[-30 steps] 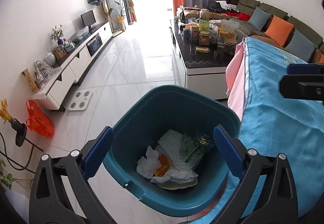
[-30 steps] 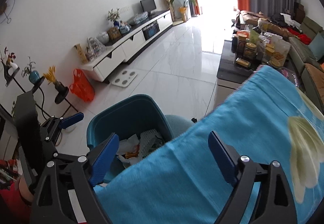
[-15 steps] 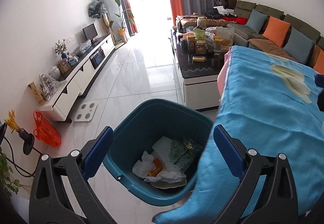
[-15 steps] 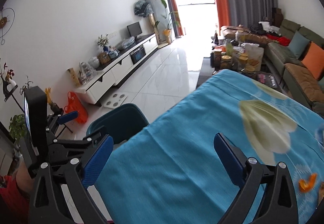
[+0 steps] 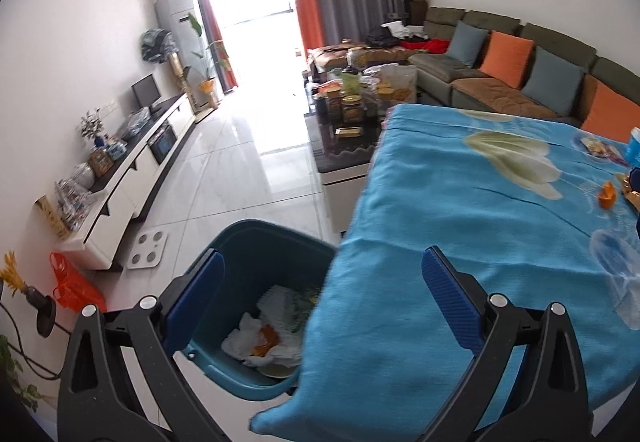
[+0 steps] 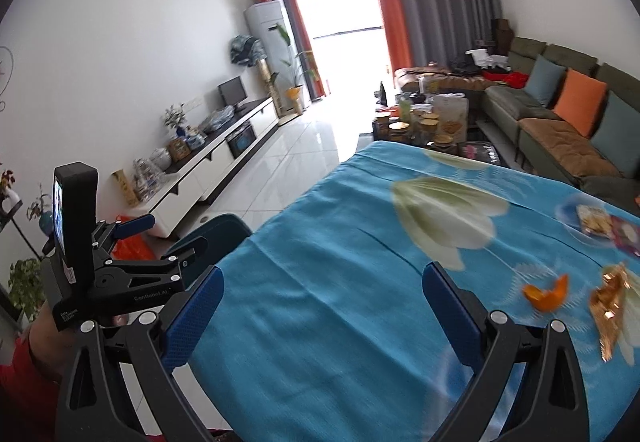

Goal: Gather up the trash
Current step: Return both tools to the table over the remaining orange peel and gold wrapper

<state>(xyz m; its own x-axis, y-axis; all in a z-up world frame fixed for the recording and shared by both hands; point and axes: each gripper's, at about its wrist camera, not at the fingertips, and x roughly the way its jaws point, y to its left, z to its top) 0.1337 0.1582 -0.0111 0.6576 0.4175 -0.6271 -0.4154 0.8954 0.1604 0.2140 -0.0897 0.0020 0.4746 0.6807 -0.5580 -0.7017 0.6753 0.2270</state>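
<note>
Inside bin (image 5: 240,378), crumpled trash (image 5: 260,334), perhaps tissue

This is a home living room. A long olive sectional sofa (image 6: 568,114) with orange and blue-grey cushions (image 6: 578,100) is running along the wall far ahead and right of the jaws. A low white media cabinet (image 6: 208,166) carrying a small screen (image 6: 232,92), potted plants and ornaments is lining the wall to their left. Orange and grey curtains (image 6: 432,2) are framing a bright glass door straight ahead, beside a standing air conditioner (image 6: 272,38). A coffee table (image 5: 348,138) crowded with jars is sitting beyond the blue flowered cloth (image 6: 360,282) covering the table under the jaws. Glossy white tiles (image 5: 240,170) are reflecting daylight.
</note>
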